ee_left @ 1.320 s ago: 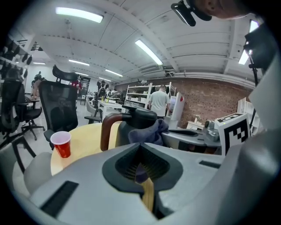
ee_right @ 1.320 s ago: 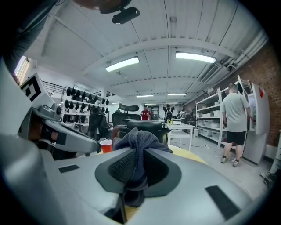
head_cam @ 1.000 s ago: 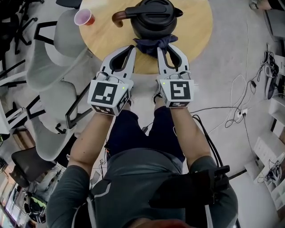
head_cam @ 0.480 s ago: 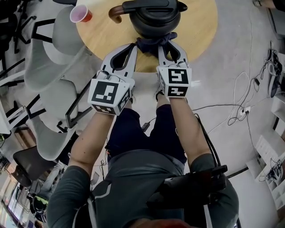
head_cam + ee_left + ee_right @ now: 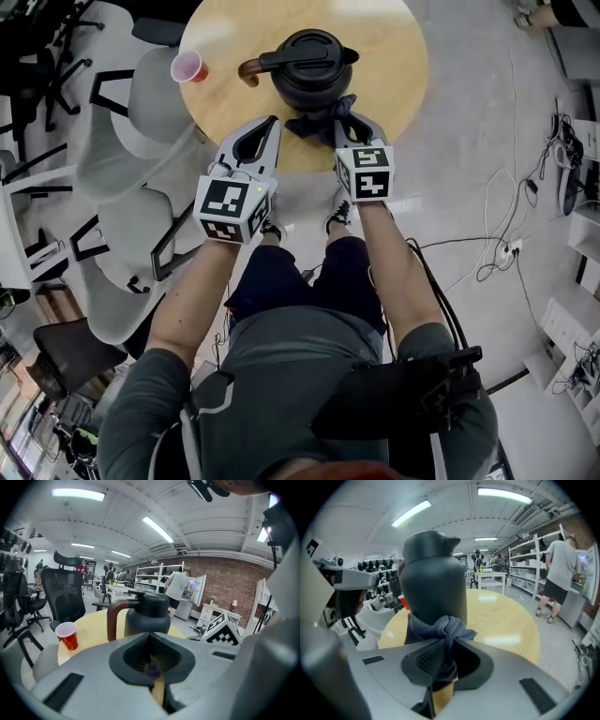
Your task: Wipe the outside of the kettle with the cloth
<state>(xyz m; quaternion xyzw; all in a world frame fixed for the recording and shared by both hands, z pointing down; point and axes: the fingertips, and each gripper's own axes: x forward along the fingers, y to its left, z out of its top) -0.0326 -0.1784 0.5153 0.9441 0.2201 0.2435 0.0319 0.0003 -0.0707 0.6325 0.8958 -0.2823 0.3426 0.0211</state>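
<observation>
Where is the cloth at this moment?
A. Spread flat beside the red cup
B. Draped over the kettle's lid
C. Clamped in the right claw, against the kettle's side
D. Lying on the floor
C: the right gripper view shows the right claw shut on the bunched cloth, which presses against the lower side of the kettle.

We wore a grey short-sleeved shirt [image 5: 281, 375] over dark shorts [image 5: 300, 281], a black pouch [image 5: 403, 403] and a black cable [image 5: 442, 305] lay at the shirt's right side, and our left gripper [image 5: 268, 126] and right gripper [image 5: 352, 118] were pale grey, each bearing a white cube [image 5: 234, 208] with black square markers.
</observation>
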